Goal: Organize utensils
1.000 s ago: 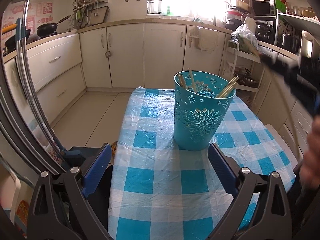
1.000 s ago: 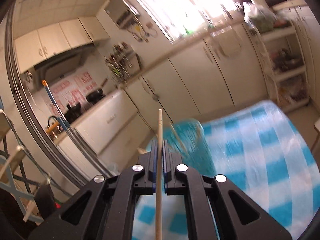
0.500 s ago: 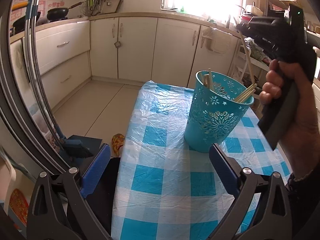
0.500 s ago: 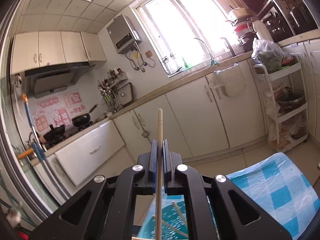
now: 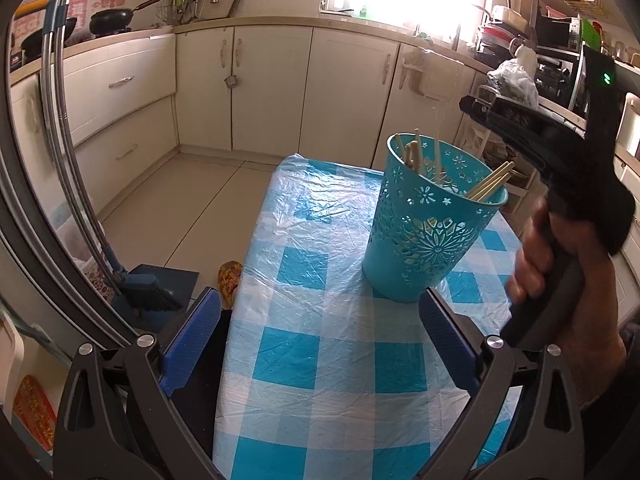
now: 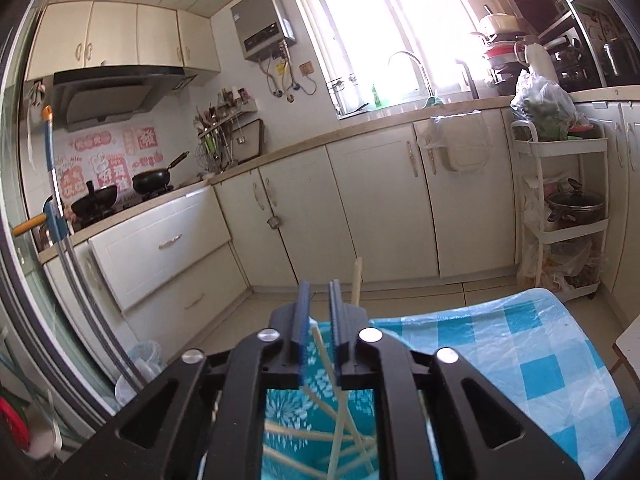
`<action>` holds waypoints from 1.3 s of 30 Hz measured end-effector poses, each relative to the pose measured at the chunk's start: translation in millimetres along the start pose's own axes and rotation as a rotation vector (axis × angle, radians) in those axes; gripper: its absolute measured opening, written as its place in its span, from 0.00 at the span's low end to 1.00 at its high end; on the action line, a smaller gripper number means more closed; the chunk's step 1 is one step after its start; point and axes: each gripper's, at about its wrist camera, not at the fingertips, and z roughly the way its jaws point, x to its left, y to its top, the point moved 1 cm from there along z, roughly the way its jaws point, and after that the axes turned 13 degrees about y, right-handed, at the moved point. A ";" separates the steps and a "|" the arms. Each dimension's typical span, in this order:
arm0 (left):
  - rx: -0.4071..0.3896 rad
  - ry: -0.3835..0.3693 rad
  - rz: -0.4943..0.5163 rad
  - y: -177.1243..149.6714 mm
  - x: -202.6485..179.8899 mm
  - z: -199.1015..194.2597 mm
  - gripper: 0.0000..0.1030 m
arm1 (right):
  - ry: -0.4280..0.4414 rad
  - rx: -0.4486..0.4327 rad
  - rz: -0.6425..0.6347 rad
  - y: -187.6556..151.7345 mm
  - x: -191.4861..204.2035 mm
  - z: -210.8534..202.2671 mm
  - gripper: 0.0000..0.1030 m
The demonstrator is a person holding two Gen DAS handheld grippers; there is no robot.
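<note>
A teal cut-out cup (image 5: 432,232) stands on the blue-checked tablecloth (image 5: 320,360) with several pale chopsticks (image 5: 490,186) leaning in it. My left gripper (image 5: 320,304) hangs open in front of the cup, nothing between its fingers. A hand holds my right gripper (image 5: 470,106) just above the cup's right rim. In the right wrist view the right gripper (image 6: 318,286) has its jaws opening, a narrow gap between the pads. A pale chopstick (image 6: 356,278) stands free just right of the right finger, its lower end down in the cup (image 6: 296,420).
The table's left edge (image 5: 240,300) drops to a tiled floor with a blue broom and dustpan (image 5: 148,284). A white rolling rack (image 6: 560,216) with a pot stands beyond the table's far right corner. Cream cabinets line the back wall.
My right gripper came down over the cup and its jaws parted. The chopstick it clamped has slipped out to the right, into the cup. The left gripper barely moved.
</note>
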 end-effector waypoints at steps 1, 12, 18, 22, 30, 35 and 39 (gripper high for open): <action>-0.003 0.000 0.004 0.8 -0.8 -3.1 0.93 | 0.001 0.013 0.003 -2.7 1.1 -6.8 0.27; -0.034 0.025 0.076 3.2 -13.1 -45.2 0.93 | -0.141 0.164 0.091 -30.0 1.4 -75.5 0.90; -0.093 0.009 0.142 3.2 -20.2 -87.3 0.93 | -0.219 0.217 0.085 -31.5 18.1 -111.0 0.93; -0.126 0.023 0.177 1.8 -21.5 -115.9 0.93 | -0.244 0.226 0.108 -27.5 31.3 -136.8 0.93; -0.147 0.018 0.117 3.1 -5.7 -169.2 0.93 | -0.219 0.185 0.132 -11.7 68.2 -193.9 0.93; -0.162 0.019 0.118 -1.4 -1.9 -200.4 0.93 | -0.216 0.159 0.119 -3.8 97.1 -223.0 0.93; -0.164 0.020 0.121 -5.0 0.3 -221.9 0.93 | -0.204 0.125 0.106 -1.0 118.0 -246.3 0.93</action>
